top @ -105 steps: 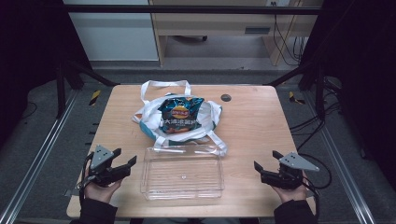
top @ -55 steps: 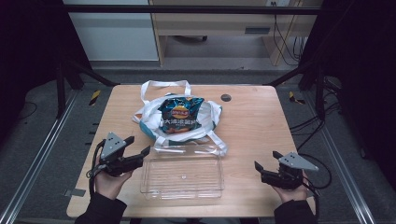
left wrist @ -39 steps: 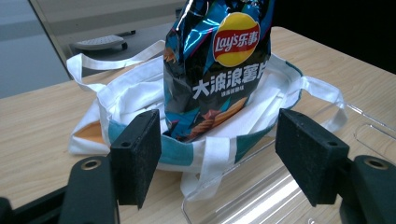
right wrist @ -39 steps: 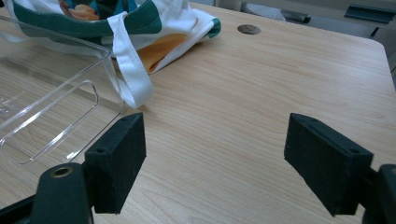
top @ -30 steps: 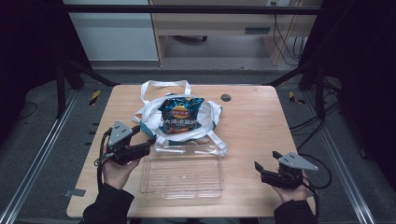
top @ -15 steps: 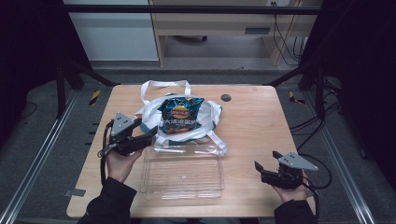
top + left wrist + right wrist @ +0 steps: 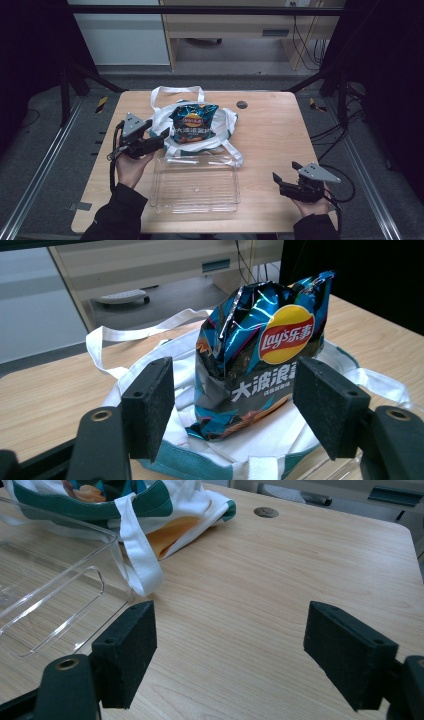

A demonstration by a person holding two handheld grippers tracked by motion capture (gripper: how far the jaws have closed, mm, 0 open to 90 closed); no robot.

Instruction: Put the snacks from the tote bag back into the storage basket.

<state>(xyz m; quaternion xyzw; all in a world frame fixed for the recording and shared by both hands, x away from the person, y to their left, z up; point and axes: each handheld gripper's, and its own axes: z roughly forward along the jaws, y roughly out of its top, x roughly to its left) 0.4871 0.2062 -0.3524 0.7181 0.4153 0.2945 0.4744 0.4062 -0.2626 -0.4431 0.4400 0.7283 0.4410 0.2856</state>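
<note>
A blue Lay's chip bag point(image 7: 192, 125) point(image 7: 262, 352) lies on a white tote bag with green trim point(image 7: 220, 127) point(image 7: 175, 390) point(image 7: 165, 510) at the table's middle back. In front of it sits a clear plastic tray point(image 7: 196, 185) point(image 7: 45, 595) with nothing in it. My left gripper point(image 7: 161, 140) point(image 7: 235, 407) is open just left of the chip bag, its jaws pointing at the bag's lower part without touching it. My right gripper point(image 7: 281, 181) point(image 7: 227, 650) is open low over bare wood near the front right, to the right of the tray.
A small round dark grommet point(image 7: 242, 104) point(image 7: 266, 512) is set in the tabletop behind the tote. The tote's white straps point(image 7: 177, 91) point(image 7: 142, 565) trail toward the back edge and toward the tray's right corner. A desk and cables stand beyond the table.
My left gripper has moved from the front left corner forward and rightward, up to the left side of the chip bag. The right gripper has stayed still.
</note>
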